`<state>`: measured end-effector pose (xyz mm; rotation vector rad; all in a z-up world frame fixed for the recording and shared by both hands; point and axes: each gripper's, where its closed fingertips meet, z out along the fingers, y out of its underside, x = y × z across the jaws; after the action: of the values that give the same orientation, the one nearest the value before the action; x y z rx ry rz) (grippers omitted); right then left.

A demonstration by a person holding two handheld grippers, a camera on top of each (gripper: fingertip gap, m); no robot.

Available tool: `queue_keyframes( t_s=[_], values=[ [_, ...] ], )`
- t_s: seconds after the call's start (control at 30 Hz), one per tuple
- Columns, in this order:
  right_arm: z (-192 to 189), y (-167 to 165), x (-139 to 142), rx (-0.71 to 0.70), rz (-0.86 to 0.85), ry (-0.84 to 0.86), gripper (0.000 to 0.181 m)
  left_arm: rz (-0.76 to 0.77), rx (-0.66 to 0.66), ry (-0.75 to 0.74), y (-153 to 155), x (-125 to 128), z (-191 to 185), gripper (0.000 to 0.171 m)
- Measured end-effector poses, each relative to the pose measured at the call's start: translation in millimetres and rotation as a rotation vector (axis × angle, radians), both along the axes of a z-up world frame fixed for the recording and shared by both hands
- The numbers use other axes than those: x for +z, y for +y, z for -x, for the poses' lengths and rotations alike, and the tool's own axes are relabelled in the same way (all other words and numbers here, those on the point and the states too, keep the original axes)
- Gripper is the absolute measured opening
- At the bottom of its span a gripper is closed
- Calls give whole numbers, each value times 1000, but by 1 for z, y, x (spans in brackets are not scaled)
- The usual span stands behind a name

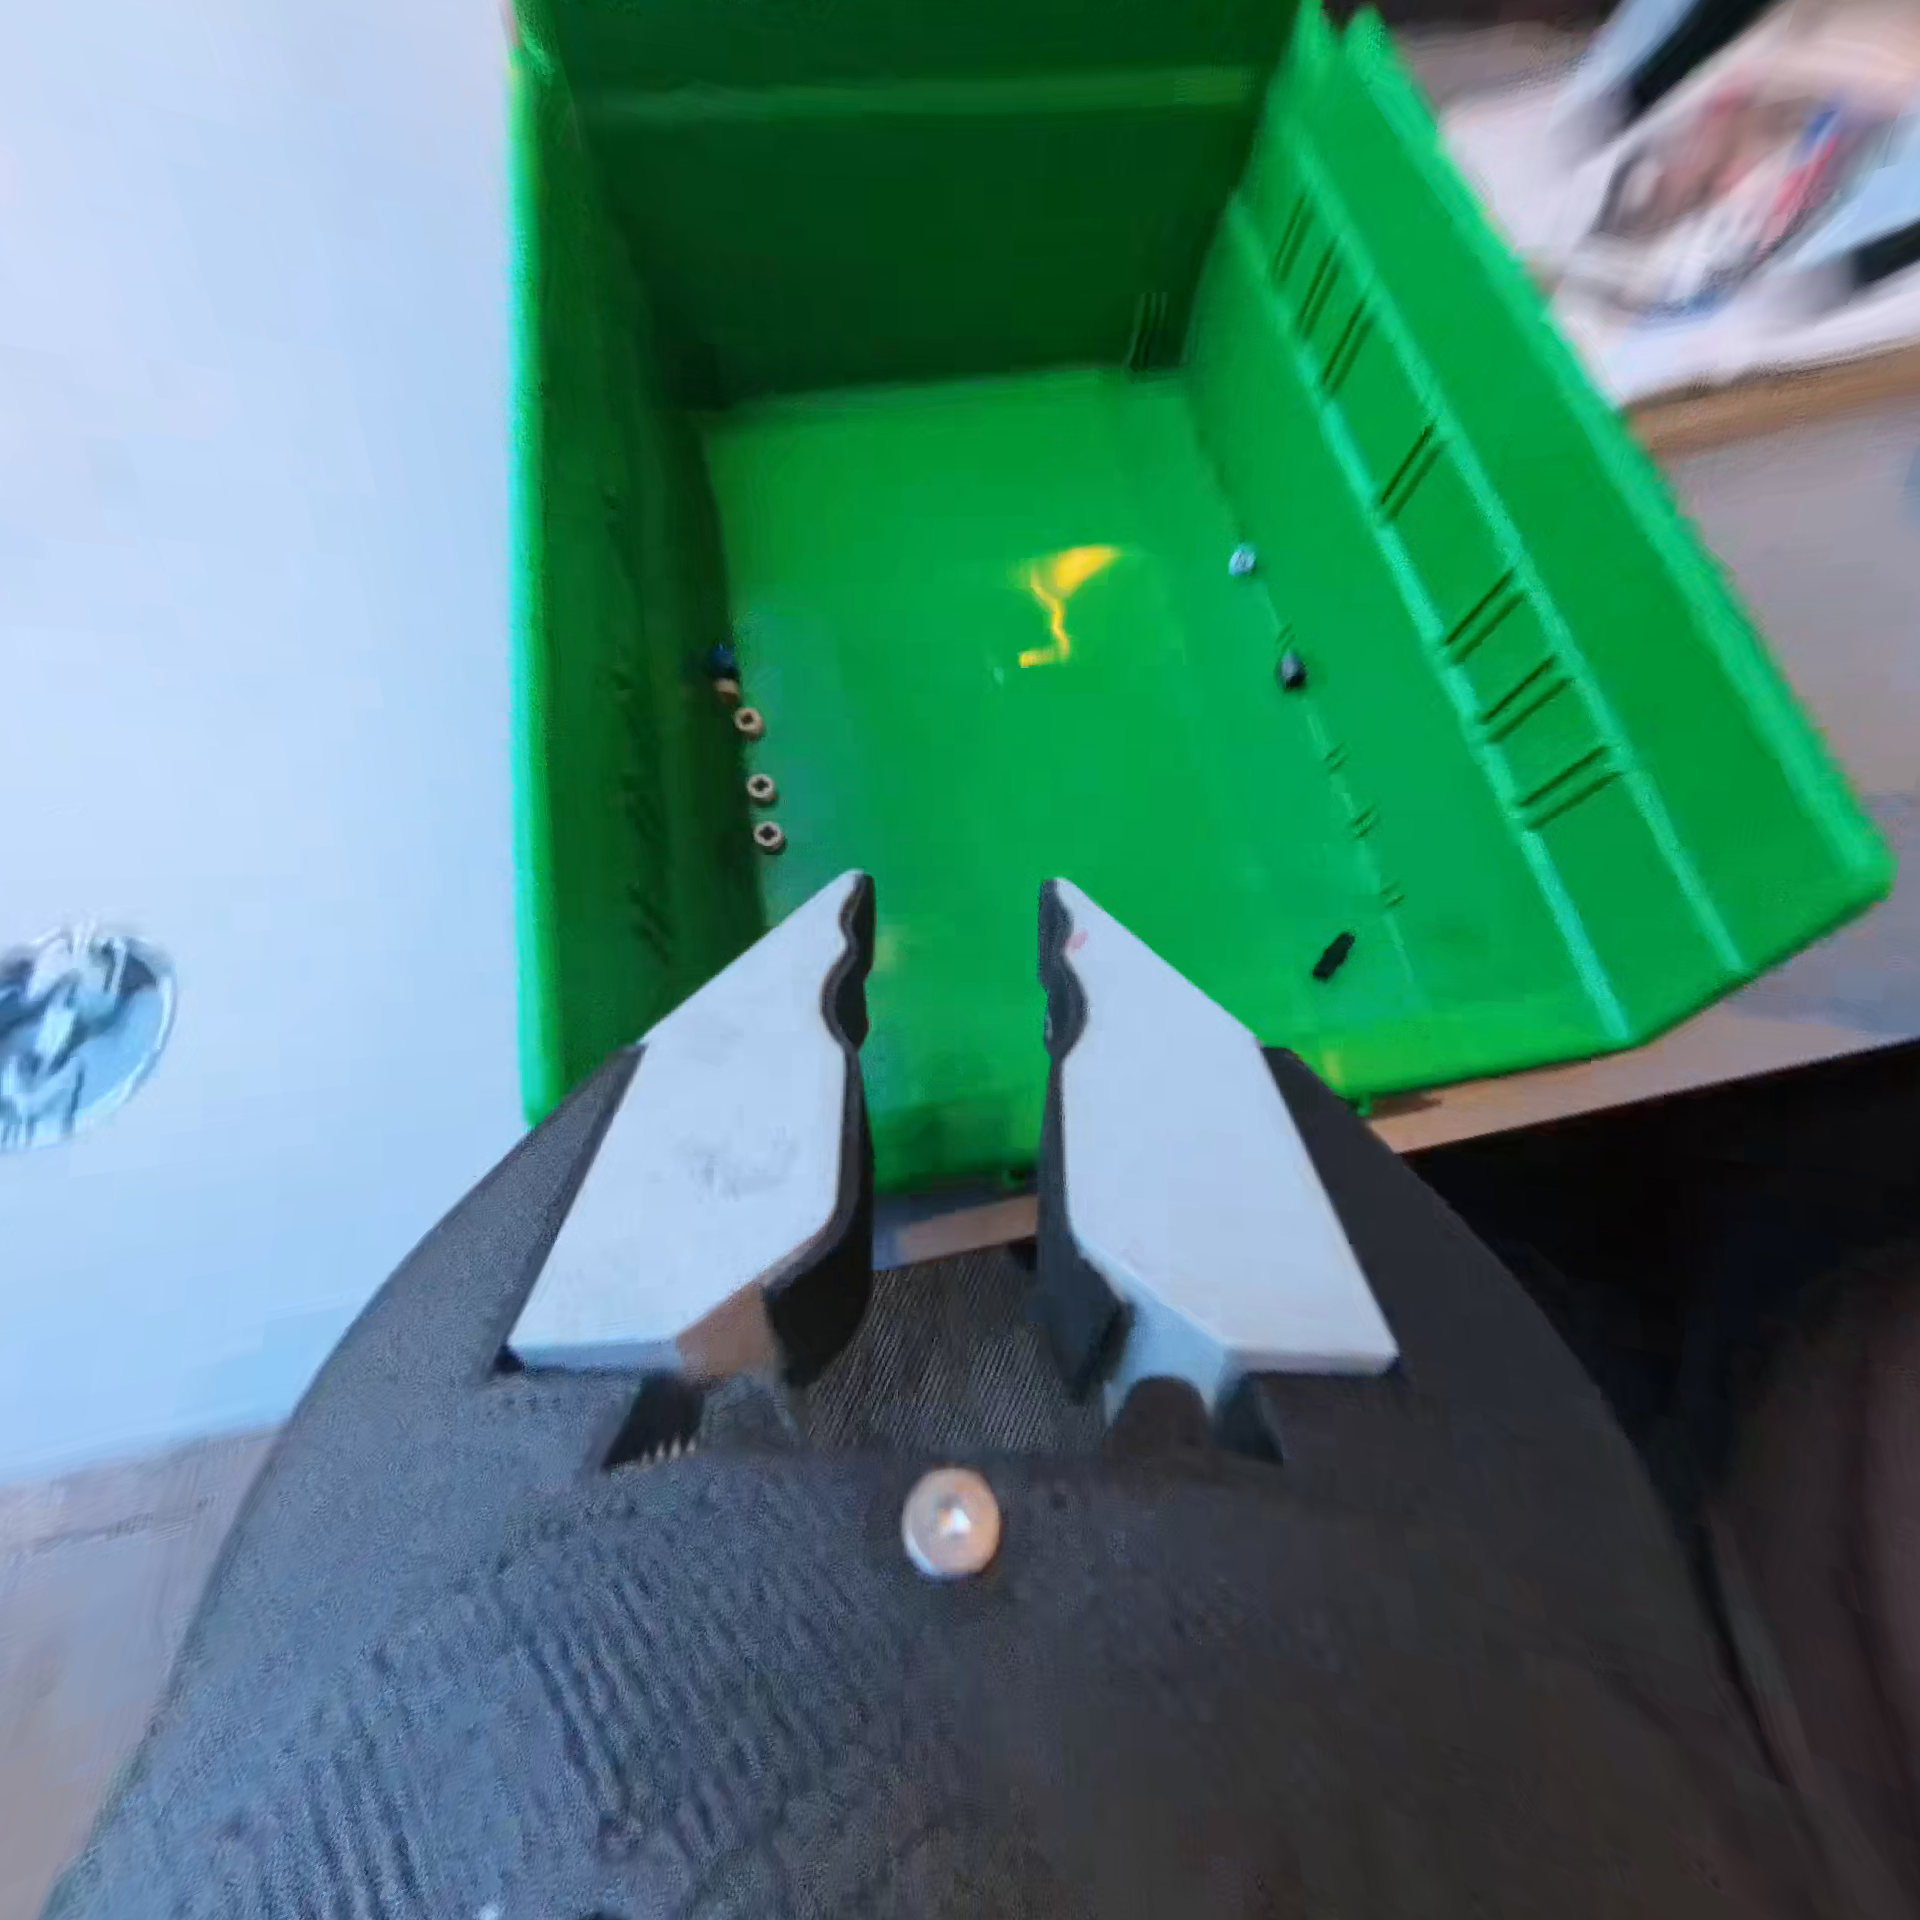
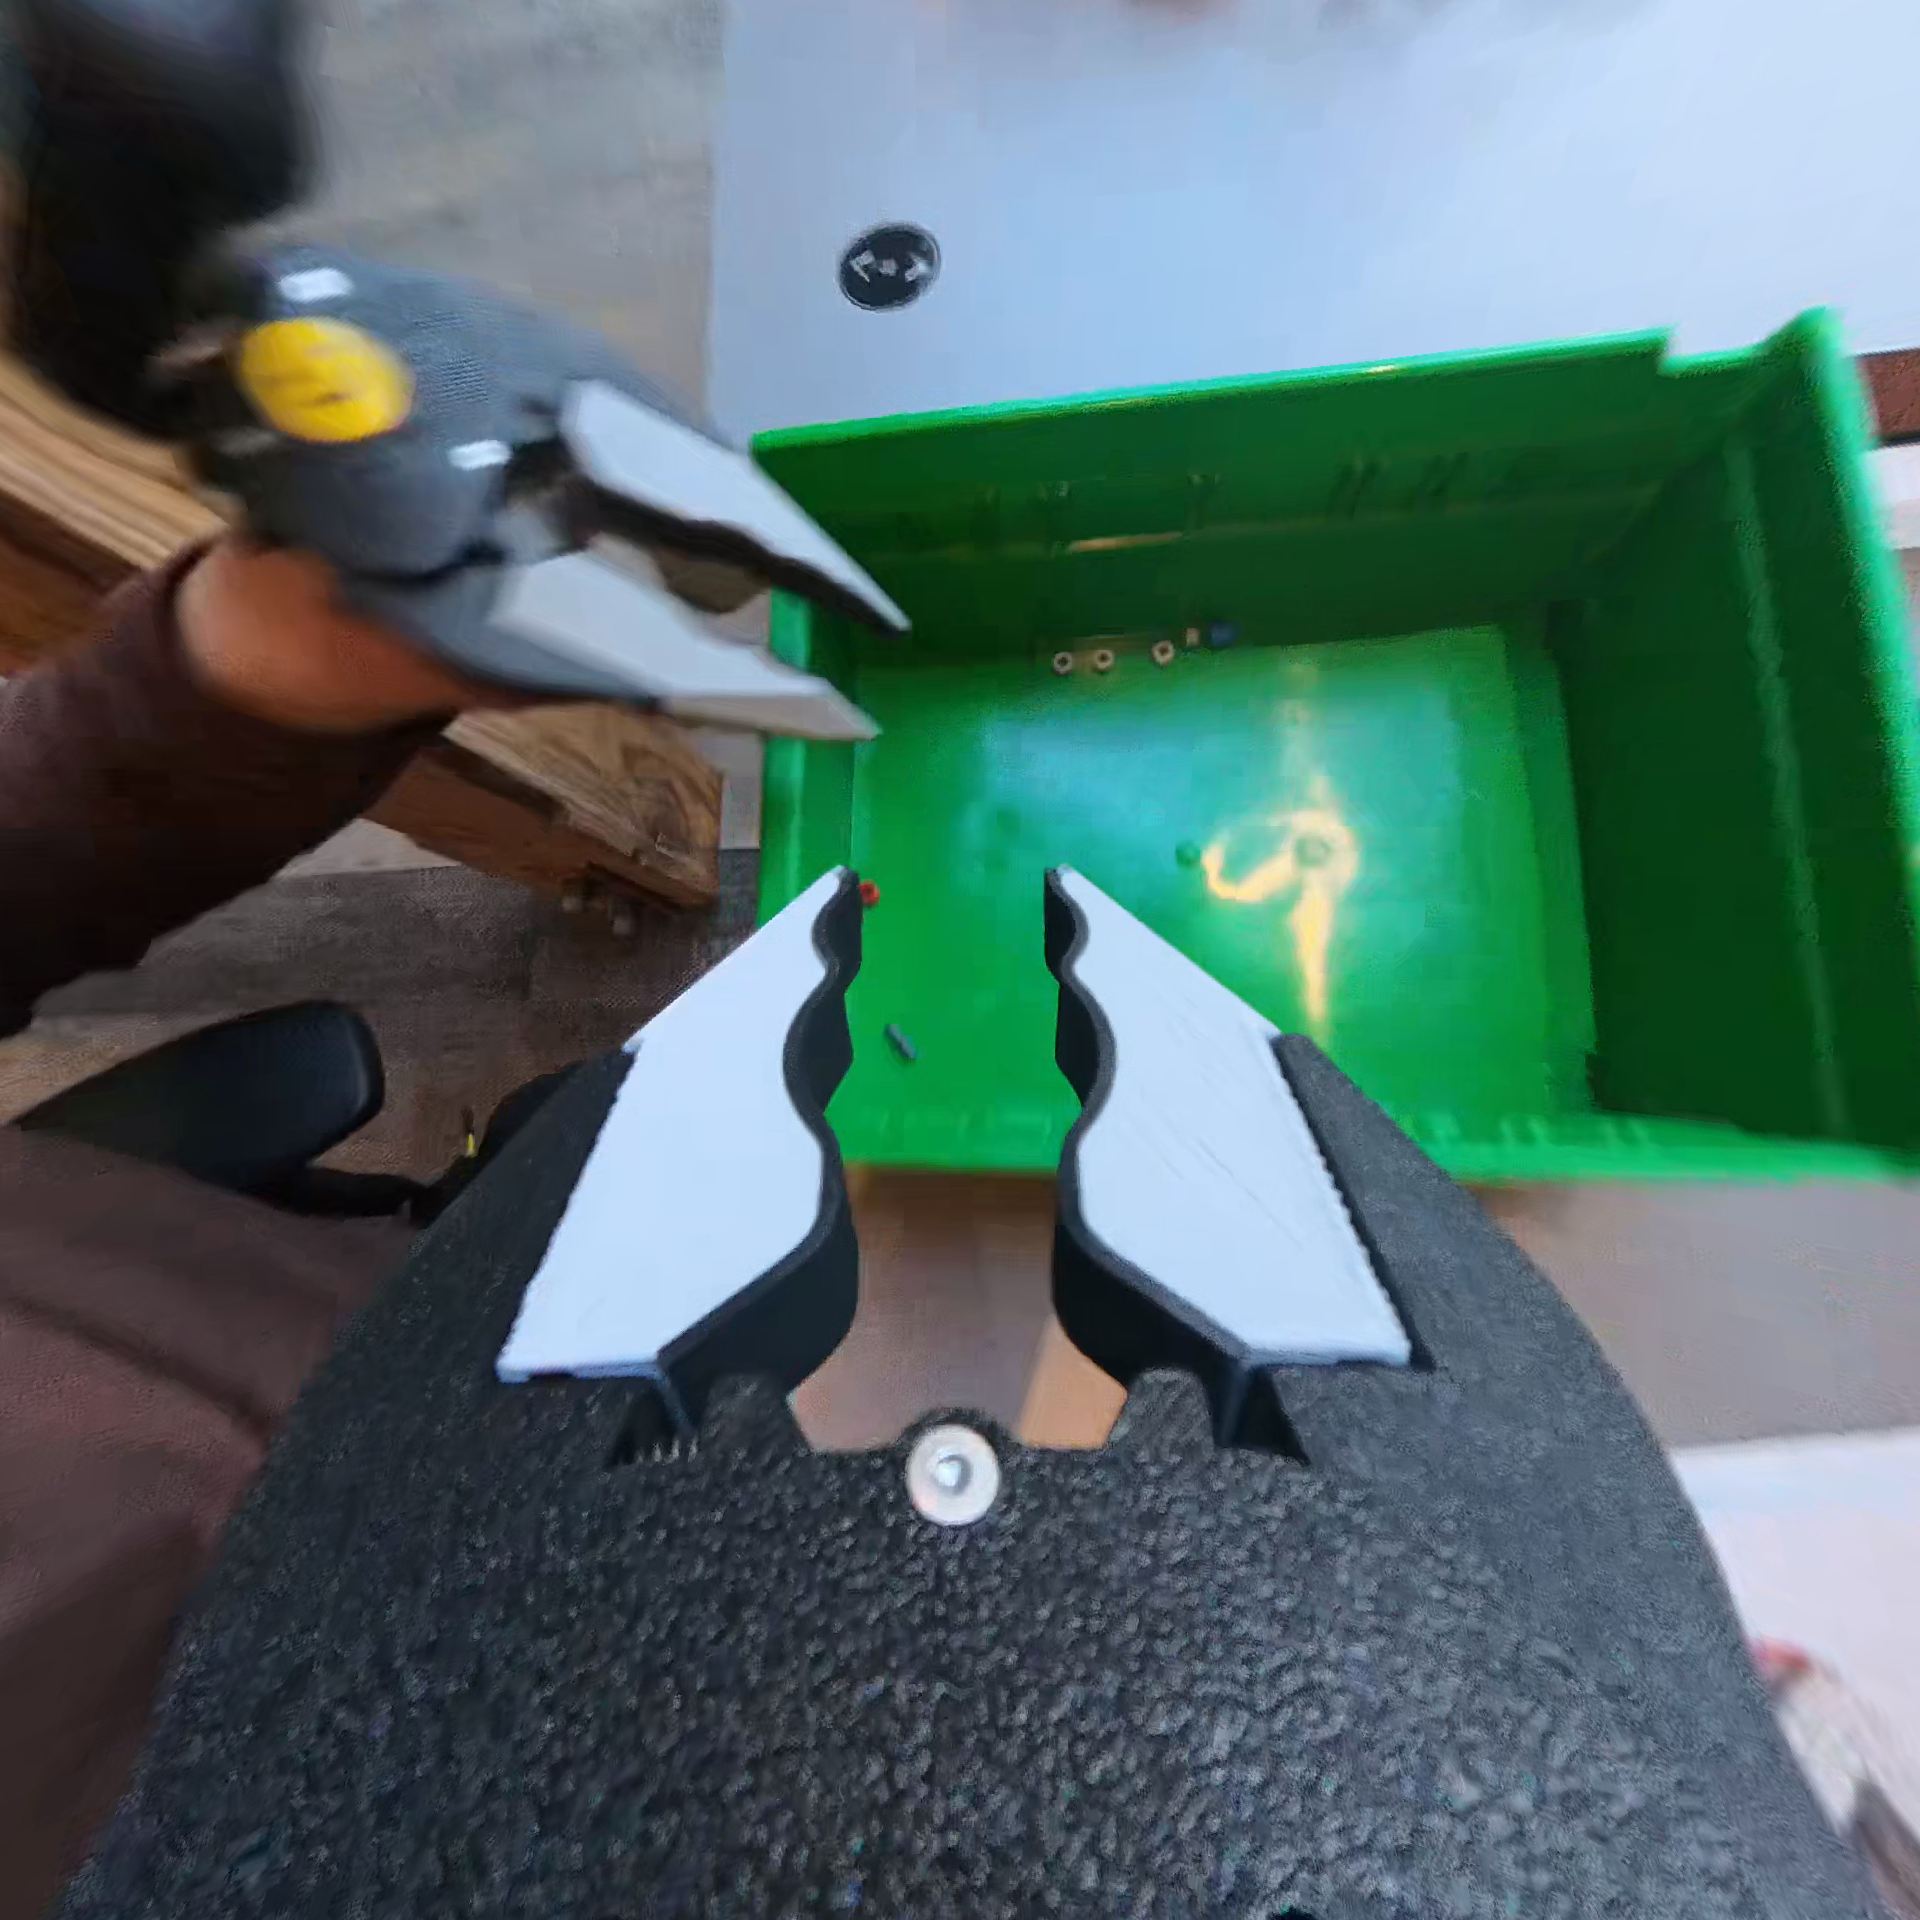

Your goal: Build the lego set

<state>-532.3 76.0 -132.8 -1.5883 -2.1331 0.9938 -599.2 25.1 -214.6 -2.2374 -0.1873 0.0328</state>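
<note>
- Right gripper [image 2: 951,883]: jaws parted, holding nothing, above green bin [image 2: 1714,779].
- Left gripper [image 1: 956,894]: jaws parted, empty.
- Small tan rings [image 1: 764,787] along bin wall.

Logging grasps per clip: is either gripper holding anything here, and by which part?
Nothing is held. The left gripper and right gripper both have open, empty fingers above the green bin.

My lego pieces lie loose on the floor of the green bin [image 1: 1039,748]: three tan round pieces [image 1: 762,787] in a row against one wall, and a few small dark pieces [image 1: 1290,670] along the opposite wall. A tiny red piece [image 2: 869,891] sits near a corner, though blur makes it hard to judge.
</note>
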Motion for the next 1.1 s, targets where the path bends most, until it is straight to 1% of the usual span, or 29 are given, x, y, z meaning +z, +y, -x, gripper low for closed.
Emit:
queue_keyframes(
  t_s=[0.07,0.13,0.17,0.23,0.3,0.37,0.43,0.47,0.53,0.57,0.6,0.67,0.73,0.8,0.83,0.9,0.93,1.0,1.1],
  values=[
    [-46,8,24,-19,-10,113,30,208,-41,54,8,-16,7,27],
    [-92,16,36,-50,-6,220,30,385,-83,200,13,-21,21,25],
    [-112,21,37,-68,0,258,29,462,-113,273,16,-20,27,23],
    [-148,30,29,-99,30,278,28,590,-233,366,26,-21,28,22],
    [-175,34,19,-118,87,282,30,756,-362,451,31,-25,30,23],
    [-195,36,10,-128,139,299,30,920,-543,542,33,-30,31,25],
    [-211,35,3,-130,178,320,31,1062,-713,569,30,-40,30,32],
    [-218,34,0,-127,194,326,31,1133,-756,585,28,-45,34,28],
    [-233,34,-7,-125,207,333,31,1257,-788,650,24,-54,49,23],
    [-240,36,-10,-134,204,334,31,1303,-799,685,22,-57,57,17],
    [-247,40,-13,-146,199,334,31,1332,-808,714,21,-58,62,10],
    [-259,46,-16,-164,204,336,31,1348,-823,702,21,-63,61,9],
    [-269,53,-15,-186,212,348,30,1371,-803,668,19,-68,60,12],
    [-277,59,-15,-202,215,350,30,1394,-800,677,20,-68,62,6],
    [-280,63,-16,-215,211,345,30,1380,-801,698,24,-68,63,0],
    [-285,67,-16,-233,217,350,29,1366,-802,668,27,-68,58,0],
    [-286,67,-16,-235,227,352,29,1341,-803,636,30,-68,51,0],
    [-287,67,-18,-237,228,345,29,1244,-833,540,40,-67,28,0],
    [-287,69,-21,-244,194,335,29,1165,-807,544,55,-55,20,0]
  ],
)
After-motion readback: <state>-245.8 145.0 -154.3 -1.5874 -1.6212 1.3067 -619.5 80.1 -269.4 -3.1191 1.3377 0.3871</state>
